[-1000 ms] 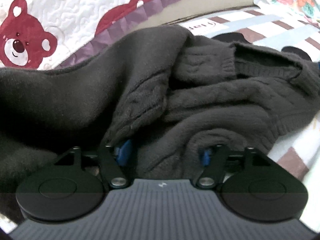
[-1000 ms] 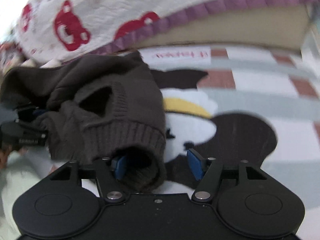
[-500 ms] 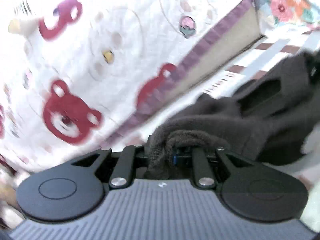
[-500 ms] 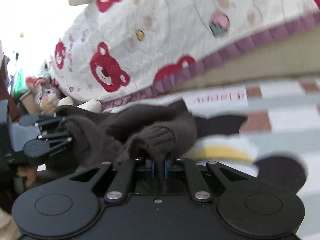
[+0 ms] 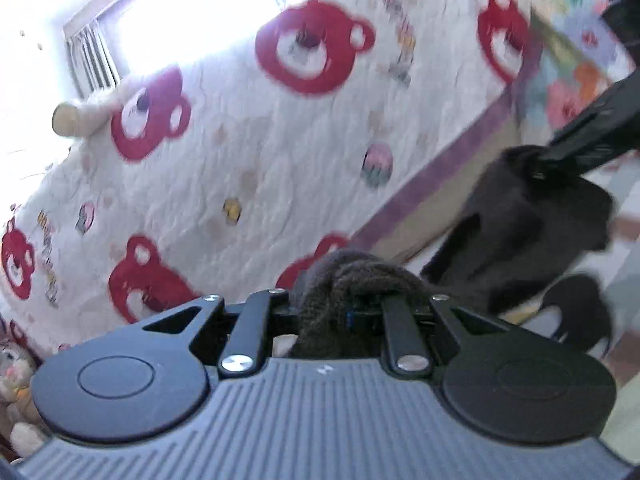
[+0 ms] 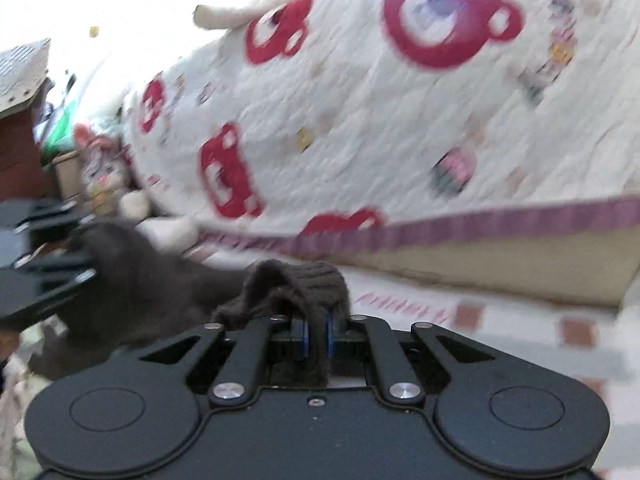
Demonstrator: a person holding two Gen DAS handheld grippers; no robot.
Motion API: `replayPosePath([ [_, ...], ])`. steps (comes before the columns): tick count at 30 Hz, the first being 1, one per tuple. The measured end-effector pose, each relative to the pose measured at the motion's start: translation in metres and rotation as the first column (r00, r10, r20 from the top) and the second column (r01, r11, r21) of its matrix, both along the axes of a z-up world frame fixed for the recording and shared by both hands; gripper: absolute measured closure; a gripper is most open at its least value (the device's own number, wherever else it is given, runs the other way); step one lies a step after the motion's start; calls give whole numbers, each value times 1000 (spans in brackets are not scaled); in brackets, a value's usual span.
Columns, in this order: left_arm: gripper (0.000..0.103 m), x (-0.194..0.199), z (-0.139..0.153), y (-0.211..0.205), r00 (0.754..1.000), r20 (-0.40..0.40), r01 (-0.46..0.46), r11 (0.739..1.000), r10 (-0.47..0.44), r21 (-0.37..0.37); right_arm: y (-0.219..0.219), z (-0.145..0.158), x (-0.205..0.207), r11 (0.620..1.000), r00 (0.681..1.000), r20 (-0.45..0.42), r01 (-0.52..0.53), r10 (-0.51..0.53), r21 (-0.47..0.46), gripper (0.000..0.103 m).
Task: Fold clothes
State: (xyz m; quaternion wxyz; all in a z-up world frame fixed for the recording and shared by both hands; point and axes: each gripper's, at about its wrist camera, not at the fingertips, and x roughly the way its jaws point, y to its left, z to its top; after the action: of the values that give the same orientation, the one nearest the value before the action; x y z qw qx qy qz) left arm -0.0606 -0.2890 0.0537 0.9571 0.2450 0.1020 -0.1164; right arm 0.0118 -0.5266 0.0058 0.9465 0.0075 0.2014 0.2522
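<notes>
I have the dark knitted sweater (image 5: 532, 220) pinched in both tongs and hanging between them, clear of the striped blanket (image 6: 540, 332) it is to be folded on. My left tongs (image 5: 352, 316) are clamped narrow on a bunched fold of the knit, and my right tongs (image 6: 316, 332) are closed on a ribbed edge, perhaps a cuff or hem, with the wool humped up over the blue pads (image 6: 329, 336). In the left view the right tongs show at the far end of the garment, so the cloth spans from one grip to the other. Behind it all is the white quilt with red bears (image 5: 280, 140) draped over the bed. I judge this is the lift-and-spread step, before any fold is made. Next I need to draw my hands apart to pull the knit taut, then lower it flat on the blanket without letting either pinch slip.
</notes>
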Motion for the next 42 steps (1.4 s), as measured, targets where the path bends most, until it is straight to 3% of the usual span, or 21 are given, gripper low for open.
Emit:
replayPosePath([
  [1, 88, -4, 11, -6, 999, -5, 31, 999, -31, -26, -8, 9, 4, 1000, 1000, 18, 24, -24, -5, 93],
  [3, 88, -4, 25, -23, 982, -106, 147, 987, -154, -70, -28, 26, 8, 995, 995, 48, 91, -89, -33, 93],
  [5, 88, 0, 22, -46, 939, -251, 202, 967, -236, -153, -48, 38, 14, 985, 987, 56, 157, -153, -76, 93],
  [6, 87, 4, 13, -57, 900, -322, 222, 945, -293, -239, -56, 36, 17, 980, 982, 54, 185, -181, -80, 93],
  [8, 87, 18, -19, -85, 789, -452, 243, 888, -416, -391, -71, 27, 20, 977, 980, 15, 200, -199, -80, 89],
  [9, 87, 26, -38, -104, 742, -518, 217, 884, -425, -414, -77, 20, 20, 977, 980, -20, 196, -198, -82, 87],
  [11, 85, 45, -79, -130, 635, -665, 113, 898, -394, -425, -77, 5, 12, 947, 955, -94, 259, -280, -189, 73],
  [12, 81, 54, -98, -139, 575, -732, 52, 910, -365, -412, -78, -3, 8, 927, 938, -127, 286, -323, -244, 71],
  [13, 78, 60, -117, -146, 495, -809, 18, 935, -316, -354, -77, -10, 4, 904, 919, -154, 309, -364, -296, 68],
  [14, 78, 58, -122, -146, 493, -818, 15, 943, -296, -333, -76, -13, -6, 887, 909, -150, 325, -389, -329, 56],
  [16, 70, 54, -131, -145, 488, -833, 10, 956, -260, -293, -82, -18, -24, 895, 899, -187, 335, -397, -294, 43],
  [19, 62, 49, -118, -136, 487, -825, 19, 947, -288, -320, -96, -38, -53, 925, 877, -295, 349, -379, -150, 43],
  [22, 62, 51, -108, -127, 492, -819, -2, 940, -295, -340, -95, -64, -83, 929, 853, -379, 365, -358, -58, 43],
  [26, 62, 48, -105, -120, 491, -821, -19, 939, -291, -345, -68, -83, -111, 952, 871, -386, 291, -304, -94, 43],
  [28, 61, 46, -104, -118, 491, -820, -26, 936, -294, -352, -60, -85, -115, 955, 860, -416, 277, -296, -107, 43],
  [30, 60, 44, -103, -115, 492, -818, -33, 933, -297, -358, -69, -86, -117, 943, 801, -533, 331, -272, 18, 43],
  [32, 59, 41, -101, -110, 492, -818, -43, 930, -299, -366, -83, -93, -116, 873, 719, -662, 443, -211, 202, 43],
  [33, 58, 40, -99, -107, 495, -816, -49, 928, -298, -369, -86, -96, -117, 844, 704, -685, 473, -188, 254, 43],
  [39, 57, 31, -86, -84, 503, -808, -63, 920, -305, -387, -73, -99, -115, 845, 659, -714, 502, -237, 184, 43],
  [40, 54, 28, -81, -74, 517, -803, -66, 922, -296, -382, -73, -101, -115, 837, 652, -722, 511, -231, 194, 43],
  [42, 53, 22, -72, -53, 562, -786, -68, 932, -258, -355, -63, -101, -111, 854, 647, -708, 505, -281, 122, 43],
])
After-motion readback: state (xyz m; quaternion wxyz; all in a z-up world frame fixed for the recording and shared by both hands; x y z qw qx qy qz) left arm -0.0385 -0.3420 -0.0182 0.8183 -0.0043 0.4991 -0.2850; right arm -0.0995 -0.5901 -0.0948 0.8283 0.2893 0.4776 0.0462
